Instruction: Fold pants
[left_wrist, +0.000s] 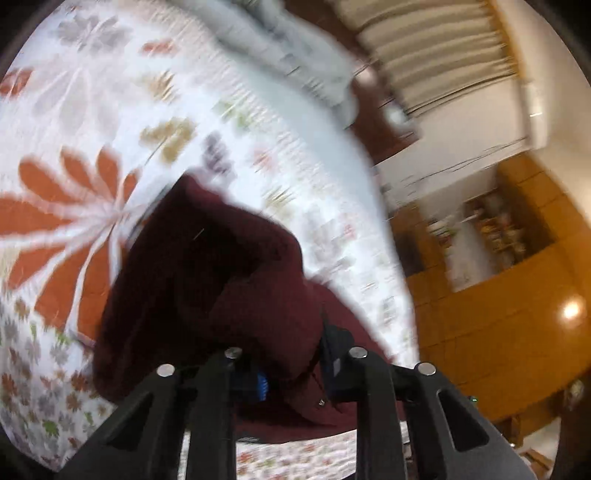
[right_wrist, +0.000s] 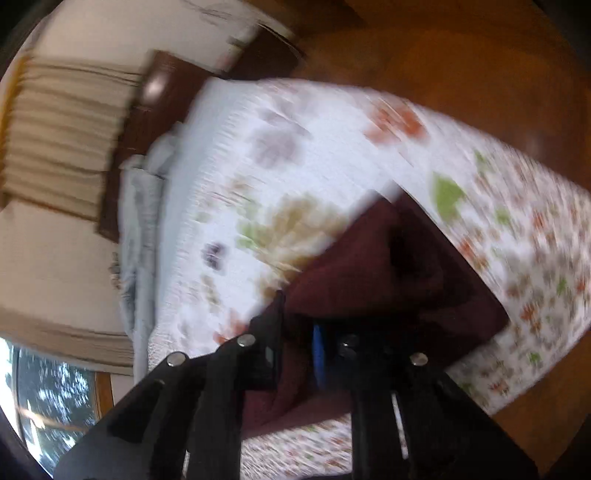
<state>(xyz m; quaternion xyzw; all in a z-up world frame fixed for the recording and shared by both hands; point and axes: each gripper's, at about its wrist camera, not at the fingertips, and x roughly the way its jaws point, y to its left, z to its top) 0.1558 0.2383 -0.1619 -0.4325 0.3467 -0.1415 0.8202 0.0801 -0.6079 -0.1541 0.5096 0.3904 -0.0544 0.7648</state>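
Dark maroon pants (left_wrist: 207, 273) lie bunched on a bed covered by a white floral bedspread (left_wrist: 92, 122). In the left wrist view the left gripper (left_wrist: 291, 373) is shut on a fold of the pants, the cloth filling the gap between its black fingers. In the right wrist view the right gripper (right_wrist: 299, 354) is shut on another part of the maroon pants (right_wrist: 388, 269), with cloth pinched between its fingers and hanging toward the camera. Both views are blurred by motion. The fingertips are largely hidden by cloth.
A pale blue blanket (left_wrist: 288, 55) lies crumpled at the head of the bed by a dark wooden headboard (right_wrist: 159, 96). Beige curtains (left_wrist: 436, 48), an orange wooden cabinet (left_wrist: 498, 314) with shelves and a window (right_wrist: 55, 398) surround the bed. Brown wooden floor (right_wrist: 461, 55) borders the bed.
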